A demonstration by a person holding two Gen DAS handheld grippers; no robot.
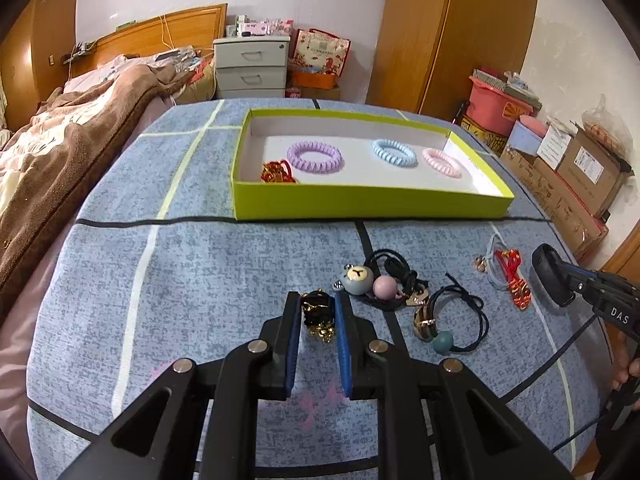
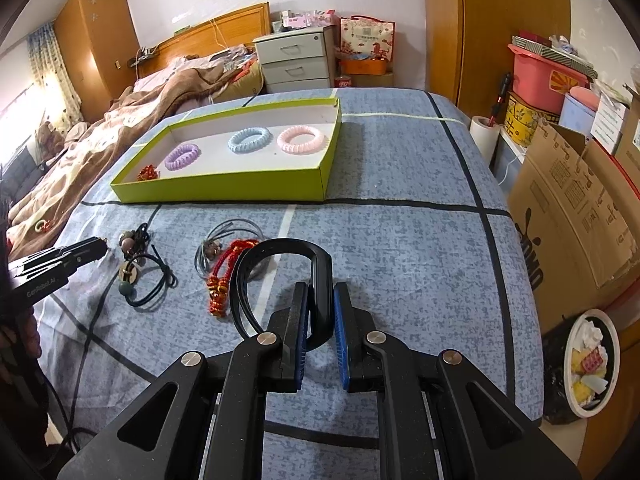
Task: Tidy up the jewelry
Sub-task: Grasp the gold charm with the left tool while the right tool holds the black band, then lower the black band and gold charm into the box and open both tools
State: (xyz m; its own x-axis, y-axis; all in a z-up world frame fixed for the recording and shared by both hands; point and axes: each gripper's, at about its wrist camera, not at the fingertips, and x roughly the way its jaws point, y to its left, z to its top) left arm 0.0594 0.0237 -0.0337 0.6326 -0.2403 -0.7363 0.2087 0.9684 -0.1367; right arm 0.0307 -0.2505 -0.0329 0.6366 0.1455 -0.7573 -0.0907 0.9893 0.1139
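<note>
My left gripper (image 1: pixel 318 300) is shut on a black and gold hair tie (image 1: pixel 318 314) just above the blue cloth. My right gripper (image 2: pixel 321 294) is shut on a black headband (image 2: pixel 280 276), which also shows in the left wrist view (image 1: pixel 550 276). A green box (image 1: pixel 360 200) at the back holds a purple coil tie (image 1: pixel 315 156), a blue one (image 1: pixel 394 152), a pink one (image 1: pixel 442 162) and a red and gold charm (image 1: pixel 276 172). Loose on the cloth lie a bear hair tie (image 1: pixel 358 278), a black tie with a teal bead (image 1: pixel 444 338) and a red knotted cord (image 1: pixel 516 280).
The blue patterned cloth (image 2: pixel 400 248) covers the table. A bed with a brown blanket (image 1: pixel 60 140) lies to the left. Cardboard boxes (image 2: pixel 568 216) and a bin (image 2: pixel 592 360) stand to the right. A grey cord bracelet (image 2: pixel 224 240) lies by the red cord.
</note>
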